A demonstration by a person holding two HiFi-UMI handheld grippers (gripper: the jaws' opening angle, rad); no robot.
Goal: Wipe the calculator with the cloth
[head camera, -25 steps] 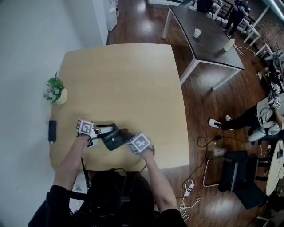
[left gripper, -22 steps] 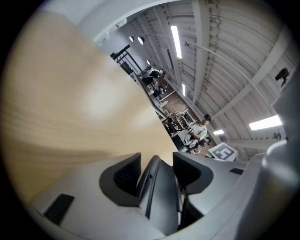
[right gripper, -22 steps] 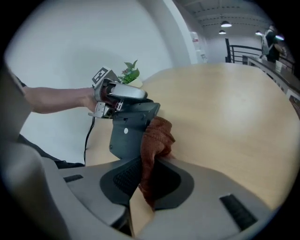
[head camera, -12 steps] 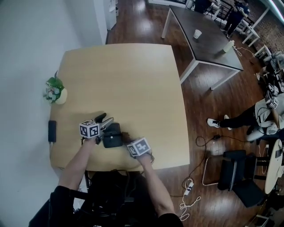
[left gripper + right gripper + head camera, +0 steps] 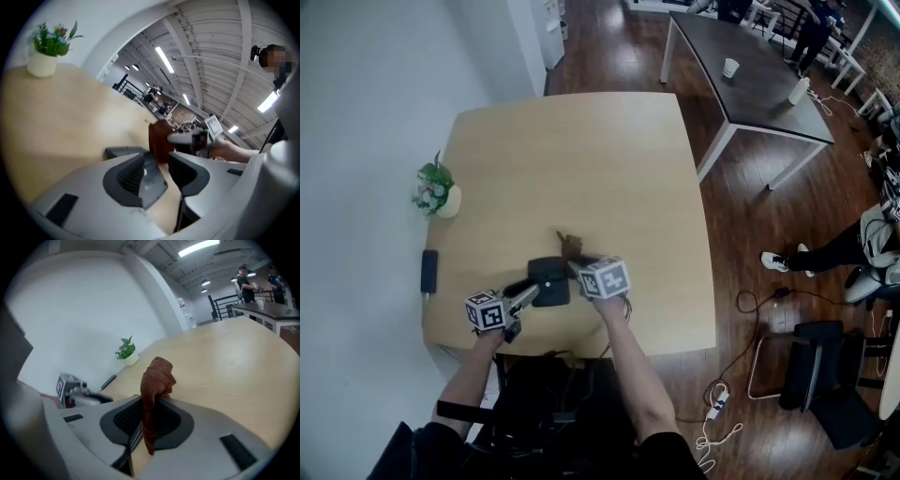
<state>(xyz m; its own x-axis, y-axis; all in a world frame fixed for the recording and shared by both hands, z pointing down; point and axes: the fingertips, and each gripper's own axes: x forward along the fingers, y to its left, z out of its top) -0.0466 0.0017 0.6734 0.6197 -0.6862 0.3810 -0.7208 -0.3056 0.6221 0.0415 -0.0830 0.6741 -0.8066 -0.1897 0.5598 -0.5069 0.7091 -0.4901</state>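
Found the left gripper (image 5: 525,297) closing to a narrow gap, nothing visibly pinched. Placed the calculator (image 5: 549,281) flat on the table (image 5: 581,159) just past those tips, between both grippers. Saw the right gripper (image 5: 577,266) clamped on the bunched cloth (image 5: 157,376), just beside the calculator's far corner. Judged two risks: calculator sliding under the wipe if left unheld; hard jaw tips scraping keys, given so little cloth protruding.
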